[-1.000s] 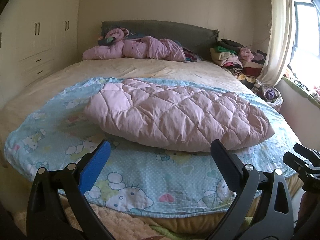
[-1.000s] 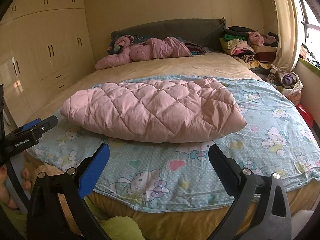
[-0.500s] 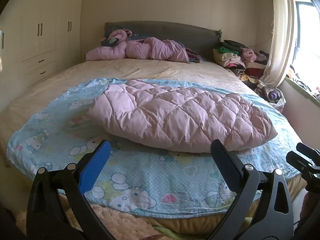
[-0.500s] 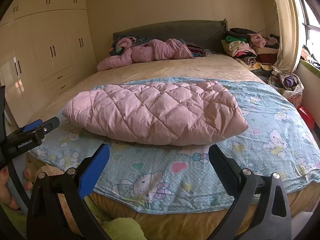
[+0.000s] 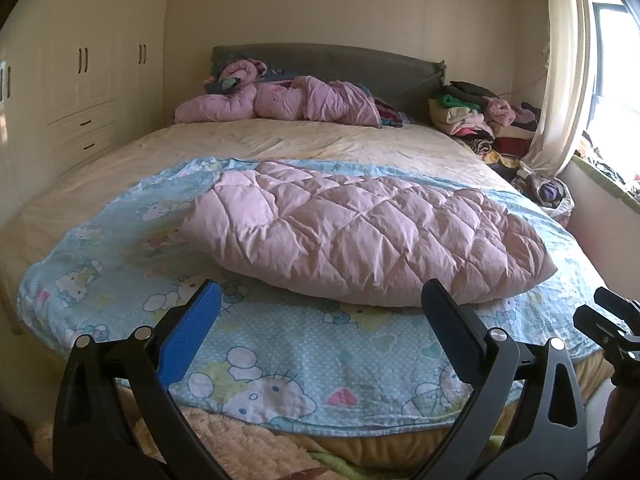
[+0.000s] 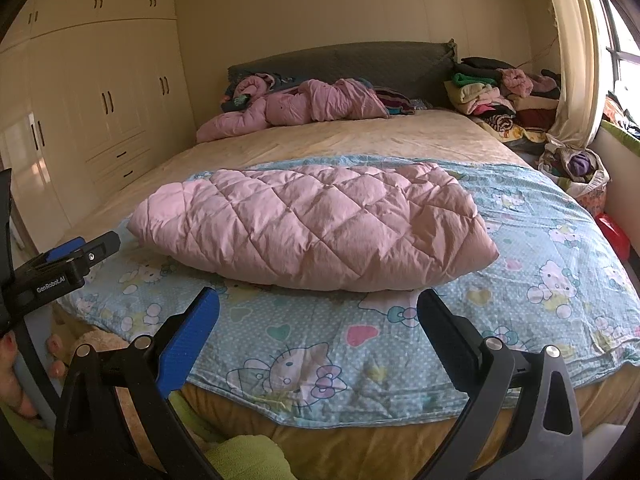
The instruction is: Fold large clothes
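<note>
One pink quilted coat (image 5: 360,236) lies folded on the blue sheet (image 5: 280,344), while your left gripper (image 5: 320,312) and right gripper (image 6: 318,312) gape wide, empty; more pink clothes (image 6: 296,108) wait by the headboard.

Bed's (image 6: 360,440) foot below frame

I'm getting daylight from the window (image 5: 616,52) at far right, blown out to white in both wrist views. Room is warm, fairly bright; wardrobe (image 6: 92,92) side dimmer w/ a soft sheen. Heavy fisheye bend at edges, black vignette in corners. Focus ok mid-frame, slightly soft overall, no motion blur.
</note>
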